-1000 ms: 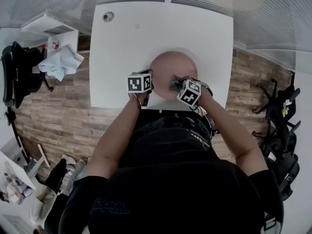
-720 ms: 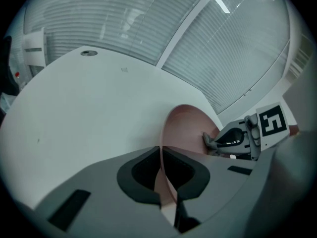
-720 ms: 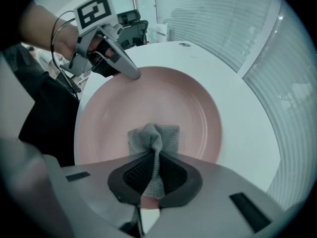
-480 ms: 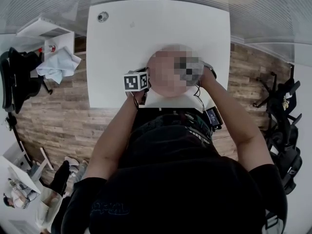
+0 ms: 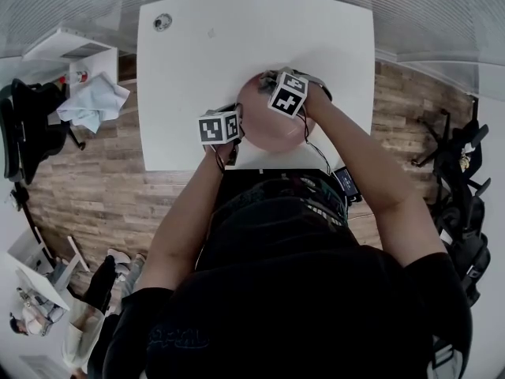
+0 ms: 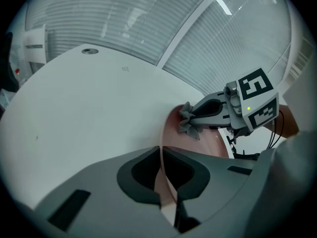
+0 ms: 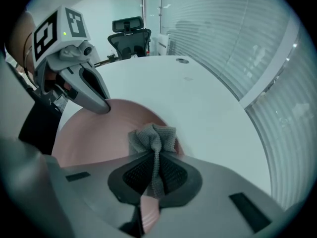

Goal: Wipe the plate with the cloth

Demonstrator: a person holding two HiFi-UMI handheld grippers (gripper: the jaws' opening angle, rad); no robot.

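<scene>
Pink plate (image 5: 272,133) sits on the white bench (image 5: 197,54), near the bench's front edge and just ahead of the person's body. The left hand-held gripper (image 6: 166,182) is clenched on the plate's rim: in its own view the thin pink edge runs straight between the two dark pads, which press on it from either side. In the head view this grip lies at the plate's left side, below the marker cube. Whether the plate lies flat or is raised a little on that side cannot be told.

The right hand-held gripper (image 7: 151,182) is clamped on a grey knitted cloth (image 7: 153,140). A narrow fold of it is pinched between the pads, and the loose bunch spreads out beyond the fingertips and rests on the plate's surface, close to the far rim. From the head view this gripper points steeply down over the far part of the plate, and the cloth itself is hidden under it.

A small round fitting (image 5: 162,22) sits in the bench top at its far left corner, well apart from the plate. An office chair (image 7: 130,31) stands beyond the bench.
</scene>
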